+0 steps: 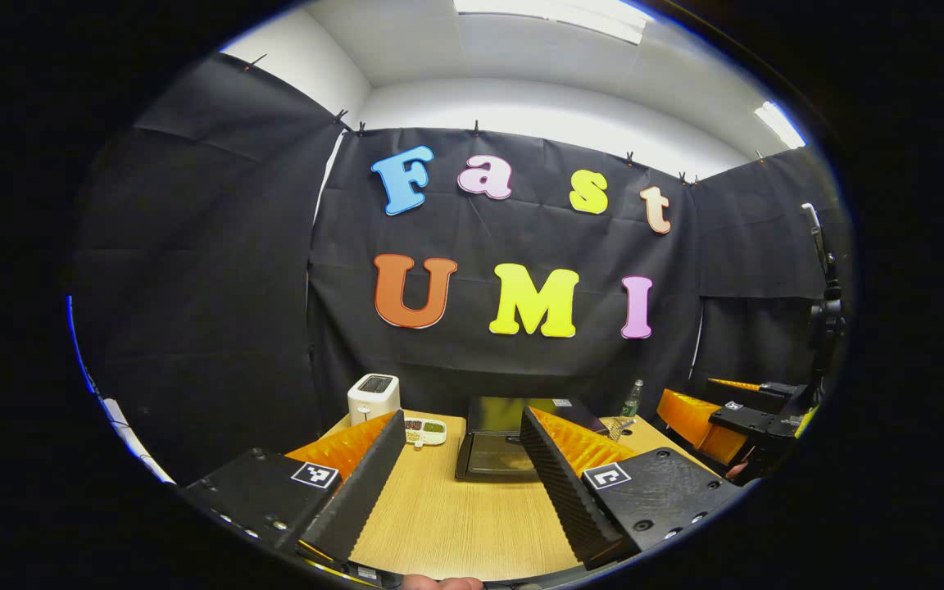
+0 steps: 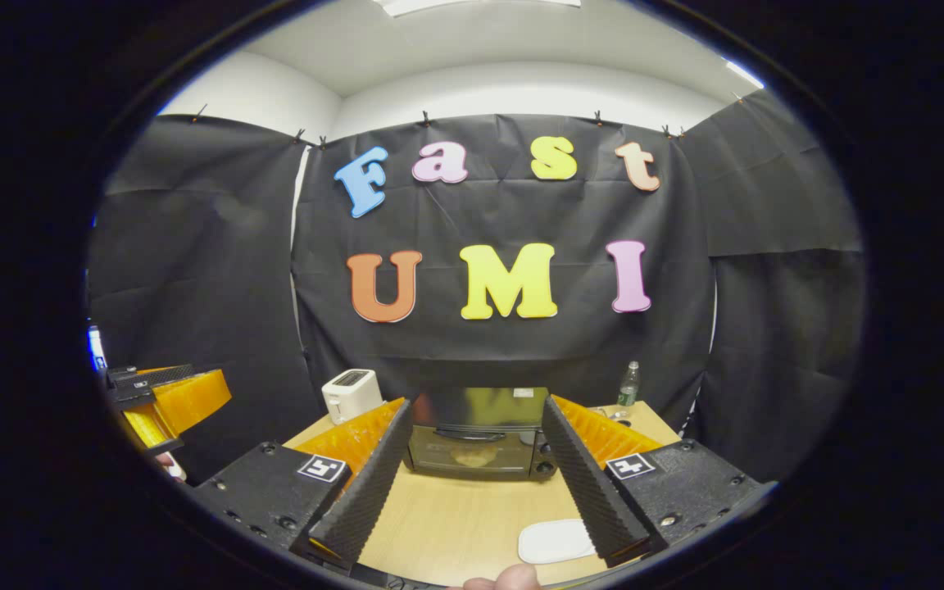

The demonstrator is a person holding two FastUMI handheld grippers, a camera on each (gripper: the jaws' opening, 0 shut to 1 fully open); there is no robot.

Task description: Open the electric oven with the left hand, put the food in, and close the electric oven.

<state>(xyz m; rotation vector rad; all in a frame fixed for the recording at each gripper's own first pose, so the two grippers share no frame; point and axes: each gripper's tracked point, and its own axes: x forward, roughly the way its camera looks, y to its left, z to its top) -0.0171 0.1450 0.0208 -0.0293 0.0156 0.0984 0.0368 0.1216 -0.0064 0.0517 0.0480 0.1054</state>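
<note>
Sitting shut on the wooden table (image 2: pixel 456 524), the black glass-door oven (image 2: pixel 478 447) seems to hold food; both grippers, left (image 1: pixel 460 483) and right (image 2: pixel 476 492), gape wide, holding nothing.

left gripper view: from left, above table (image 1: pixel 456 516), facing oven (image 1: pixel 498 447)
right gripper view: nearer, straight-on
shared: oven (image 2: pixel 480 442), toaster (image 2: pixel 351 393)

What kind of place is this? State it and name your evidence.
Probably a staged kitchen counter inside a recording booth: a wooden table carries an electric oven, a white toaster and a water bottle, with black cloth hung all around.
</note>
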